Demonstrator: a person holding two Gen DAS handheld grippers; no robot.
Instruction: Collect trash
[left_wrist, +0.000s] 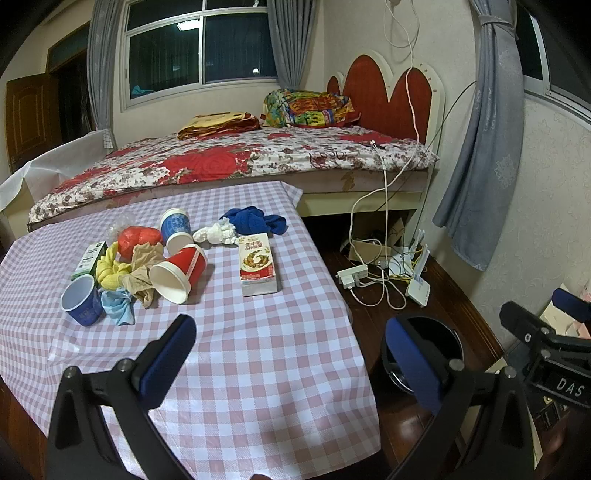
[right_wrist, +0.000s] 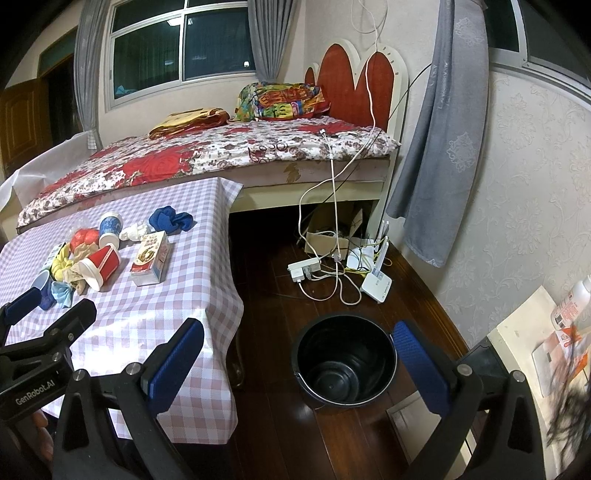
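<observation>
Left wrist: red cup (left_wrist: 181, 272) on side, mouth toward camera.

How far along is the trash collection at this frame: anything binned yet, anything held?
Nothing looks done: the black bucket on the floor appears empty. Nothing is in hand: the left tongs and the right tongs are both open. All is left: the red cup, blue cups, crumpled papers and carton still lie on the checkered table.
</observation>
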